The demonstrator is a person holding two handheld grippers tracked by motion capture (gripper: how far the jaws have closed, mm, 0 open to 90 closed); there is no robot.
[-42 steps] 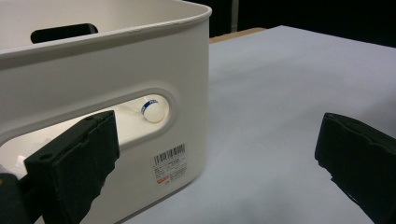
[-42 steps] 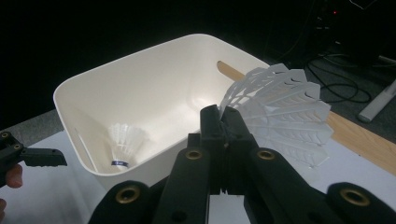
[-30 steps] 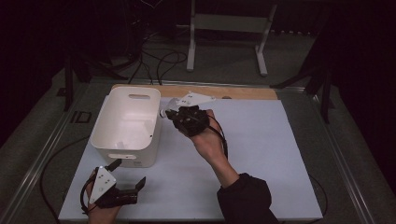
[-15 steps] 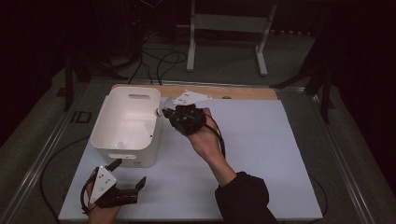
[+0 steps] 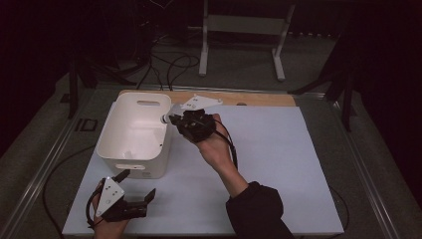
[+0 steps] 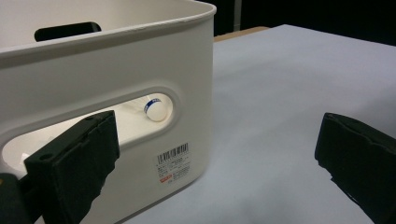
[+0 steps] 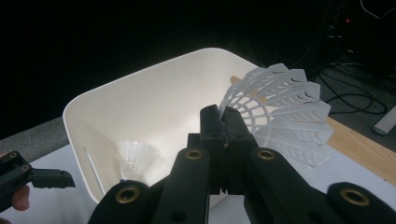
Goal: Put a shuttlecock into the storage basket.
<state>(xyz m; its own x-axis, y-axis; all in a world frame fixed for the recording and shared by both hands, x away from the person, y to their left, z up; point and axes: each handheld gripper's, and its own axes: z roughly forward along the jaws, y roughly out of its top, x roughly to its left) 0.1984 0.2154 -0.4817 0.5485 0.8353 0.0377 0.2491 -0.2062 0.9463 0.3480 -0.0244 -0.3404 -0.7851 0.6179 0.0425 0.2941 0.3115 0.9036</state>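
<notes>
My right gripper (image 7: 223,135), clamped shut on a feather-light, fragile plastic shuttlecock (image 7: 280,112), holds it by the skirt's edge over the white bin's (image 7: 154,98) right rim; gentle pressure suits it.

High view sits above the near side, looking forward and down at the table (image 5: 278,164). Both gripper views ride low and close, each facing the white bin (image 5: 135,134) (image 6: 140,70) (image 7: 154,107), which all three share.
</notes>
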